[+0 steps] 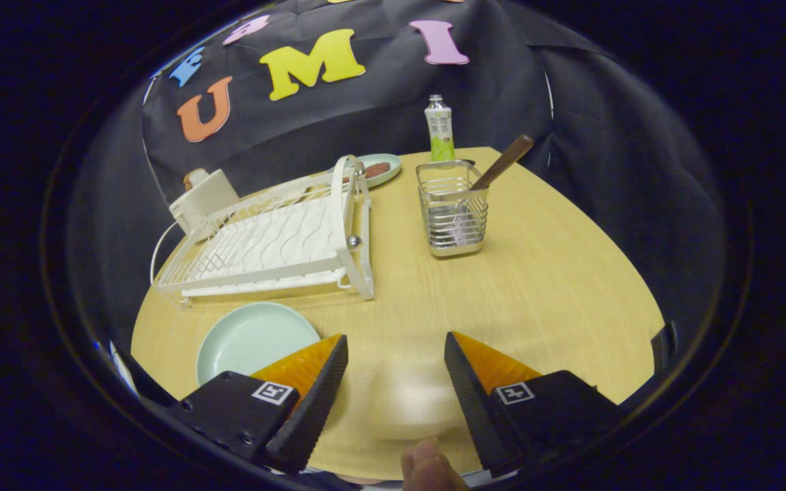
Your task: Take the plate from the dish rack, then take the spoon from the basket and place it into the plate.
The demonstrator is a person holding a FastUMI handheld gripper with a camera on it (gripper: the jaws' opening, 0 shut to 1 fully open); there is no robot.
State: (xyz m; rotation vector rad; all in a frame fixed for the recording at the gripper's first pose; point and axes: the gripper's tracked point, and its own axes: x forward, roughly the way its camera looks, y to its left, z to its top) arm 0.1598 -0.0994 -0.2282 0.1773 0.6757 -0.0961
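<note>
Above wooden table (536, 286), parted empty jaws

Staged recording booth, black cloth wall (379, 109) behind a wooden table (557, 286), kitchen props: dish rack (270, 239), wire basket (453, 208), bottle (439, 129)

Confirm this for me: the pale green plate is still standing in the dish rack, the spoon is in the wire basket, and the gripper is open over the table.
Not quite. The gripper view shows the plate lying flat on the table, in front of the dish rack, beside one finger. The spoon is in the basket, and the gripper is open over the table.
</note>
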